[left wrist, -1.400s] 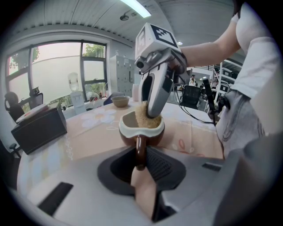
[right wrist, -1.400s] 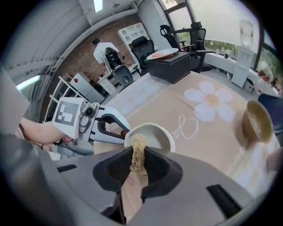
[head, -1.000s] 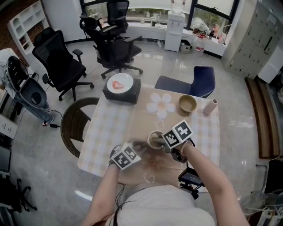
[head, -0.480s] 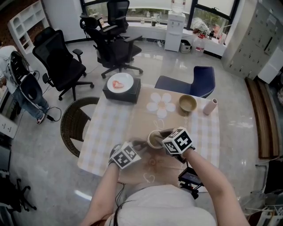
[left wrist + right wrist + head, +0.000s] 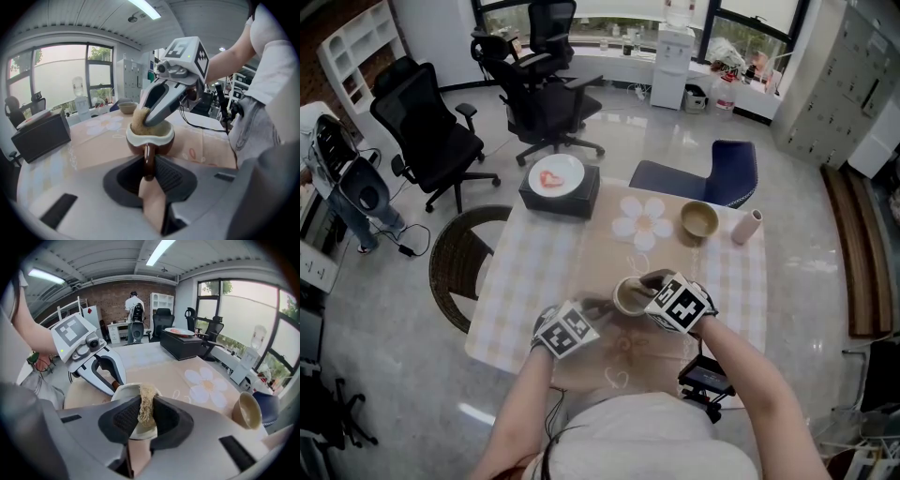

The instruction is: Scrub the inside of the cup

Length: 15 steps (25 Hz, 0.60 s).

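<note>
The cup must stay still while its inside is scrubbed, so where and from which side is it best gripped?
Grip the cup by its handle, coming in from the handle side, as the left hand-held gripper does. The thin brown loop juts out sideways and fits between the jaws, leaving the upright mouth free for the scrubbing pad from above.

glossy grey floor (image 5: 694,141), black office chairs (image 5: 427,131), tall windows (image 5: 241,310)

On the table (image 5: 525,272), a tan bowl (image 5: 697,221) stands near a pale bottle (image 5: 746,226) at the far right. A black box (image 5: 558,204) at the far left corner carries a white plate (image 5: 554,175). Around the table are a blue chair (image 5: 717,173), a wicker chair (image 5: 455,258) and, farther off, black office chairs (image 5: 427,131).
</note>
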Motion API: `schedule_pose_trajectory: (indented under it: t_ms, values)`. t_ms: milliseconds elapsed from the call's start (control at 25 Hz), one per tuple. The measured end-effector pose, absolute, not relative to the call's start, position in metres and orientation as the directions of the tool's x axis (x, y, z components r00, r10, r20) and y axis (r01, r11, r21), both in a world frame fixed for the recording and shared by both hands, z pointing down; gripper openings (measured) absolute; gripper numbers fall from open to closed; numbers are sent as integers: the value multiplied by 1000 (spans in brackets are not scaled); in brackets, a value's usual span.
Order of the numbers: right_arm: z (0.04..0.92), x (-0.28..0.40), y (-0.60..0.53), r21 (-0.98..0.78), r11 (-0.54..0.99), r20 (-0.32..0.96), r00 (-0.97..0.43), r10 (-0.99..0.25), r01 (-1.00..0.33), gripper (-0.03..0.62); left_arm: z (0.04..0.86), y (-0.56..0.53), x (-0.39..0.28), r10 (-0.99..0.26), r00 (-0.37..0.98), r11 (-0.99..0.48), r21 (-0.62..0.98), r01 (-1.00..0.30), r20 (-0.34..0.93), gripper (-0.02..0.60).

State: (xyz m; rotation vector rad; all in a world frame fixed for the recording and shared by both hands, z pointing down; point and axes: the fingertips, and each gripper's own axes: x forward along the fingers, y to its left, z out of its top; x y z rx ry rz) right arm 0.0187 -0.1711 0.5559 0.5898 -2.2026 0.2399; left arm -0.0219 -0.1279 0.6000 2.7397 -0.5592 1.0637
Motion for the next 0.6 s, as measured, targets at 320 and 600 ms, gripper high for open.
schedule_pose_trajectory:
  t_ms: [320, 600]
  values:
    - [554, 12, -154, -189, 898, 788, -607, -102, -397, 73, 597, -128, -21, -286, 683, -920, 6, -392, 673, 66]
    - [559, 10, -141, -244, 903, 785, -619, -30, -354, 73, 599, -127, -22, -282, 678, -922, 3, -386, 679, 66]
